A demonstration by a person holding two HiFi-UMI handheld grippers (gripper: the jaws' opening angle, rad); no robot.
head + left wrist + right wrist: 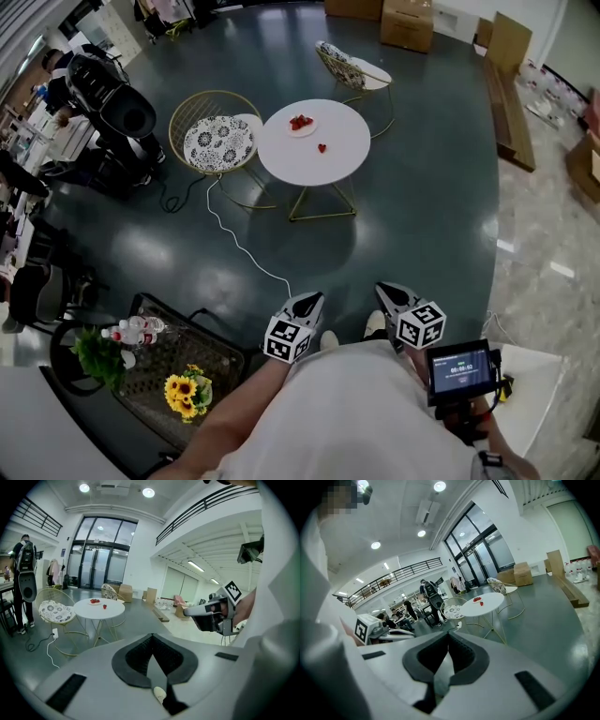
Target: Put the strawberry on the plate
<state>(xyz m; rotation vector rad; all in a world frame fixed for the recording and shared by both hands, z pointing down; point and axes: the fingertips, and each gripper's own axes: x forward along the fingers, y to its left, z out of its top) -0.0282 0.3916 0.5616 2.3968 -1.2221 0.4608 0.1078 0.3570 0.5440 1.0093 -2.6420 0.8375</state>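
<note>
Standing well apart from the round white table, you are not yet engaging the task.

Left side: you are holding the left gripper low in front of your body. Its jaws are pressing together, fully closed, and are gripping nothing.

Centre, far ahead: the plate is sitting toward the far side of the tabletop and is already carrying a few red berries. The strawberry is lying alone on the bare tabletop, near the plate but apart from it, on the side closer to you. It is resting outside the plate, so the placement is not done. A cushioned wire chair is standing just beside the table on its left.

Right side: you are holding the right gripper level with the left one. Its jaws are likewise meeting, closed and empty.

Assessment: nothing of the task is showing as complete. The whole sequence is remaining, in my judgement: walking up to the table, opening one gripper, closing it on the lone strawberry, carrying it over the plate and releasing it there.
</note>
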